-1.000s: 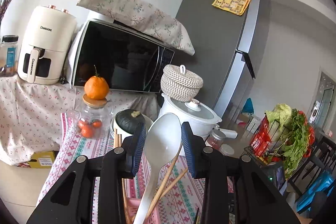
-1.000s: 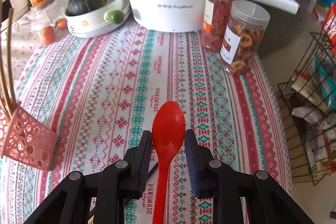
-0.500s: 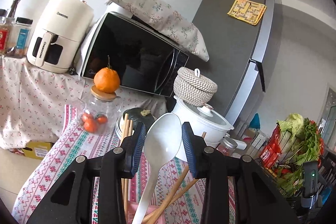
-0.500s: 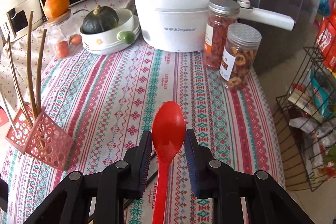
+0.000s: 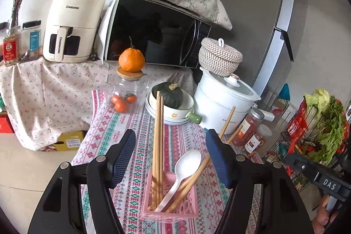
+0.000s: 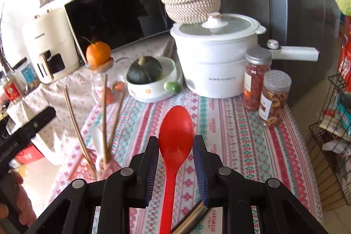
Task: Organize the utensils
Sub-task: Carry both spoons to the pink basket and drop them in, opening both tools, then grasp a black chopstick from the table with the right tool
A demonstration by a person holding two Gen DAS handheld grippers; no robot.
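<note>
Jaws of the left gripper (image 5: pixel 171 154) stand wide apart, empty, hovering above the pink holder (image 5: pixel 170 196) on the table (image 5: pixel 109 133). Jaws of the right gripper (image 6: pixel 176 146) are clamped on the red spoon (image 6: pixel 174 142), bowl up between the pads, handle running down out of view.

Handling guess: red spoon looks like light, stiff plastic with a glossy, likely slippery surface. The grip sits on the bowl edges, so it could pivot; the neck would be the steadier place. The white spoon (image 5: pixel 182 170) in the holder looks equally light and rigid. Chopsticks (image 5: pixel 158 142) are thin wood, light, prone to rolling or tipping. The perforated holder looks light too and may topple if nudged.

Counts: two spoons, one red held, one white leaning in the holder. Chopsticks in the holder: four visible, two upright, two slanting right. Dark sticks (image 6: pixel 193 217) lie on the table under the right gripper, number unclear. One holder.
</note>
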